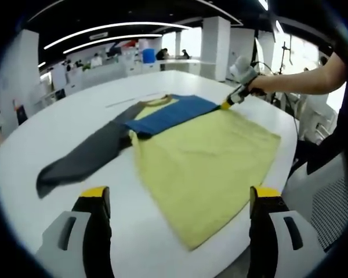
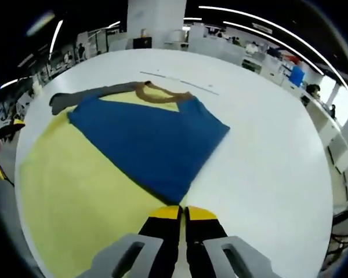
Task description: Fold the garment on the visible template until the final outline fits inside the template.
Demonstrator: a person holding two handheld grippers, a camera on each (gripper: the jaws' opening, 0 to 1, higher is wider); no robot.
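Grey sleeve (image 1: 84,155) trails far left across white surface (image 1: 58,116), unfolded. Garment (image 1: 206,165) lies ahead of my left gripper (image 1: 180,200), long axis running away toward collar; left fingers (image 1: 95,197) spread wide, grasping nothing, hovering short of near hem. Blue sleeve (image 2: 151,142) lies folded over yellow body. My right gripper (image 2: 182,213) nearer to work: fingers (image 2: 162,215) clenched together at blue sleeve's tip, apparently pinching it. I judge grey sleeve folds next.

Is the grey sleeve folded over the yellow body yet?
No, the grey sleeve lies stretched out flat on the white table, beside the yellow body.
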